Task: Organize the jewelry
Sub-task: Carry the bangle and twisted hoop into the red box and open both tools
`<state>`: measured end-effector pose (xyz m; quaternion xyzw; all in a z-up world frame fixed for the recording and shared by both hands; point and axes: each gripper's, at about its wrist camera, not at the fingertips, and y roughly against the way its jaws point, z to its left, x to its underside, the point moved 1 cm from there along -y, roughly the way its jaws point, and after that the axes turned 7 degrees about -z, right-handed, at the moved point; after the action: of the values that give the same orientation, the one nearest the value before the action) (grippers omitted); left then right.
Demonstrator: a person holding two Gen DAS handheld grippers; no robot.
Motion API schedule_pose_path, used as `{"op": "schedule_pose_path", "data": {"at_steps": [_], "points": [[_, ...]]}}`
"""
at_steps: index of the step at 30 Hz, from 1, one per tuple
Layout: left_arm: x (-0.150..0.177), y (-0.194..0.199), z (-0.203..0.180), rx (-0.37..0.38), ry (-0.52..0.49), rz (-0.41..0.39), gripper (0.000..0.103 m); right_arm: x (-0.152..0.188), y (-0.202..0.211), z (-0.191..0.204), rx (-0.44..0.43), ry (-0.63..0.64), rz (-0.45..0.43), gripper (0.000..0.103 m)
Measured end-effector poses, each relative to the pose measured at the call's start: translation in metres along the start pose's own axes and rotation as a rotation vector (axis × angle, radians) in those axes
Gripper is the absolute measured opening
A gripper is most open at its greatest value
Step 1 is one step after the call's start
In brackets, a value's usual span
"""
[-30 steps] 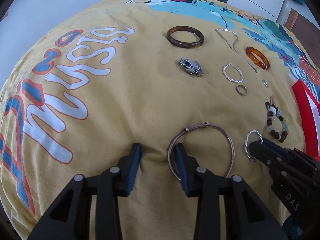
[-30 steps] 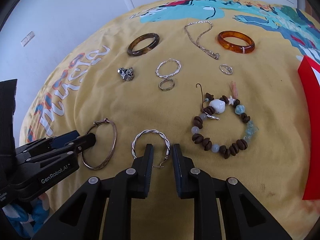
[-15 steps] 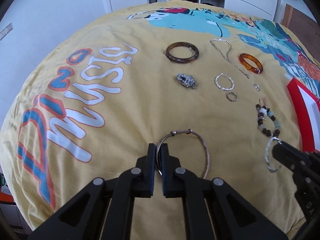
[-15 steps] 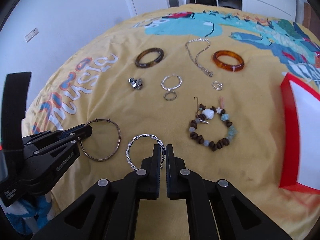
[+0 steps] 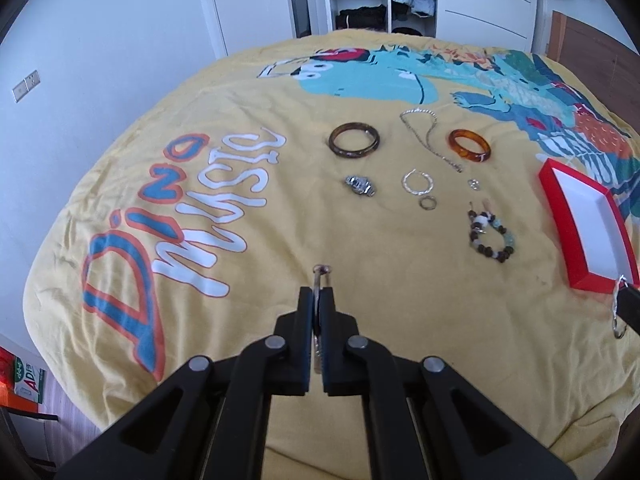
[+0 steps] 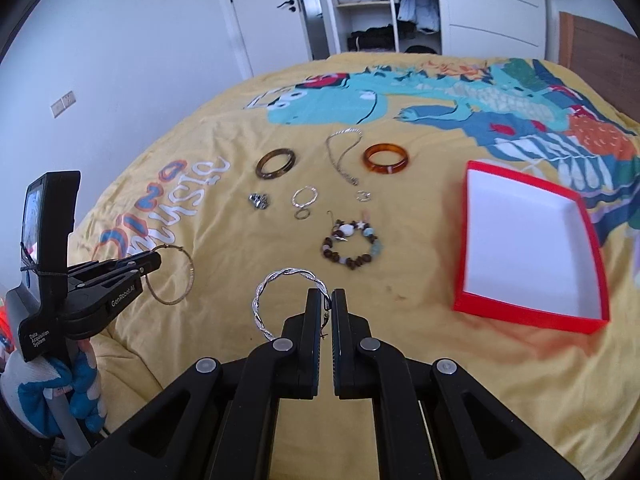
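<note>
Two hoops are shown lifted clear of the bed [image 6: 400, 380], one in each hand-held gripper. The left hand-held gripper [image 5: 318, 304] is closed on the thin bronze hoop [image 6: 188, 272], which is seen edge-on between its pads in the left wrist view and hangs broadside in the right wrist view. The right hand-held gripper [image 6: 327, 304] is closed on the twisted silver hoop [image 6: 276, 284], clamped at its right side with the ring standing out to the left of the fingers. The red box [image 6: 528, 312], open and white inside, is set on the bed ahead and to the right of the right hand-held gripper, its long axis running away from the camera; it lies much nearer the right hand than the left, which is held well apart at the far side. The drop into the box is therefore judged to fall first to the right hand. The remaining pieces are left on the bed: the dark bangle [image 6: 276, 163], the amber bangle [image 6: 386, 159], the silver chain [image 6: 340, 152], the beaded bracelet [image 6: 352, 244] and several small rings between them.
</note>
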<state>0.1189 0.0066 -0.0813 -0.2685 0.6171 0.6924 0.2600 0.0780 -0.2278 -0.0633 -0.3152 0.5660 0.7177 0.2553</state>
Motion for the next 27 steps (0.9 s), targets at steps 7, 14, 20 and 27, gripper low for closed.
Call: {"op": "schedule_pose_path", "data": {"at_steps": [7, 14, 20, 27], "points": [[-0.007, 0.042, -0.017, 0.021, -0.034, -0.055, 0.002, 0.001, 0.037, -0.021, 0.012, -0.035, -0.061, 0.005], [-0.024, 0.068, -0.064, 0.106, -0.072, -0.083, 0.002, -0.008, 0.067, -0.059, 0.056, -0.080, -0.118, 0.005], [-0.045, 0.074, -0.107, 0.204, -0.077, -0.080, 0.002, -0.022, 0.080, -0.109, 0.116, -0.123, -0.146, 0.005], [-0.073, 0.063, -0.176, 0.316, -0.117, -0.060, 0.002, -0.041, 0.072, -0.163, 0.176, -0.138, -0.145, 0.005]]}}
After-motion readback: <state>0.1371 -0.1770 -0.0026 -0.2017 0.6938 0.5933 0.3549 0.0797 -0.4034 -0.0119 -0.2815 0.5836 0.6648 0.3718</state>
